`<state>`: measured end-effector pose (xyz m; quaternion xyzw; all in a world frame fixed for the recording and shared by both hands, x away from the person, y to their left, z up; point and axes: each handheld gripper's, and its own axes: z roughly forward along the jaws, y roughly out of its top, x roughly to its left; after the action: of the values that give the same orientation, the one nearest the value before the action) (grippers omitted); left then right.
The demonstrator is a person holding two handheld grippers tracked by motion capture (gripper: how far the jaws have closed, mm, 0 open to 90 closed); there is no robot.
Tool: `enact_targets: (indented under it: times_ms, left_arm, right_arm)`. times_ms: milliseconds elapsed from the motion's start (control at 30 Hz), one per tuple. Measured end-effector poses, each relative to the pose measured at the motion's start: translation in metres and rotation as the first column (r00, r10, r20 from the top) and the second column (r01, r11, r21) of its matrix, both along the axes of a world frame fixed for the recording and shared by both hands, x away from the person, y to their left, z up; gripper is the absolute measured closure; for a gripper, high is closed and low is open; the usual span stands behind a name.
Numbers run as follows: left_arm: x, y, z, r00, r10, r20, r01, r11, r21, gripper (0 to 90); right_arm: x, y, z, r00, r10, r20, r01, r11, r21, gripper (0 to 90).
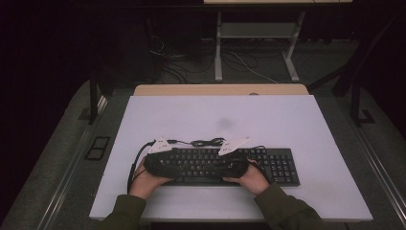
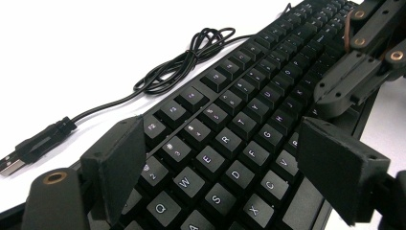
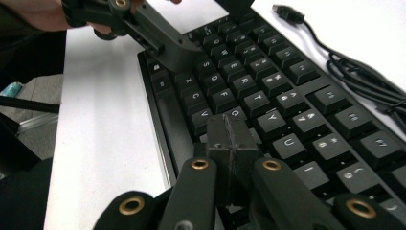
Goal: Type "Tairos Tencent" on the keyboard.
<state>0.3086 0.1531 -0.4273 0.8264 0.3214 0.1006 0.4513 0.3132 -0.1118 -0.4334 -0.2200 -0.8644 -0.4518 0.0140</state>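
Typing under way on one black keyboard (image 1: 230,165) lying at the near middle of the white table (image 1: 220,120); right gripper (image 3: 232,136) pressed together into a single tip, poised on or just above the keys near H, contact hard to judge; left gripper (image 2: 220,158) spread wide over the E-D-C rows, gripping nothing; next move probably a straight, light push on one keycap without catching its neighbours; one coiled cable (image 2: 186,60) with one USB plug (image 2: 28,148) loose behind the keyboard; two grippers, two hands.
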Motion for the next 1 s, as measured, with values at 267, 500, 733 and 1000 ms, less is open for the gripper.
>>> enact_targets:
  times_ms: [267, 500, 733, 1000]
  left_arm:
    - [-0.0005, -0.0011, -0.0006, 1.0, -0.006, -0.003, 0.006, 1.0, 0.0, 17.1]
    - [-0.0009, -0.0014, -0.0005, 1.0, -0.009, -0.004, 0.009, 1.0, -0.001, 17.2]
    - [-0.0013, -0.0011, 0.0, 1.0, -0.009, -0.004, 0.009, 1.0, 0.0, 17.3]
    - [-0.0019, -0.0014, 0.0003, 0.9999, -0.012, -0.003, 0.012, 0.9999, -0.004, 18.2]
  right_arm:
    - [-0.0002, 0.0034, -0.0045, 1.0, 0.006, 0.001, -0.006, 0.999, -0.035, 89.3]
    - [-0.0001, 0.0058, -0.0085, 0.9999, 0.012, -0.002, -0.012, 0.998, -0.067, 89.4]
    - [-0.0002, 0.0052, -0.0077, 0.9999, 0.012, -0.001, -0.012, 0.998, -0.064, 89.2]
    - [0.0012, 0.0021, -0.0055, 1.0, 0.007, -0.001, -0.007, 0.999, -0.035, 84.9]
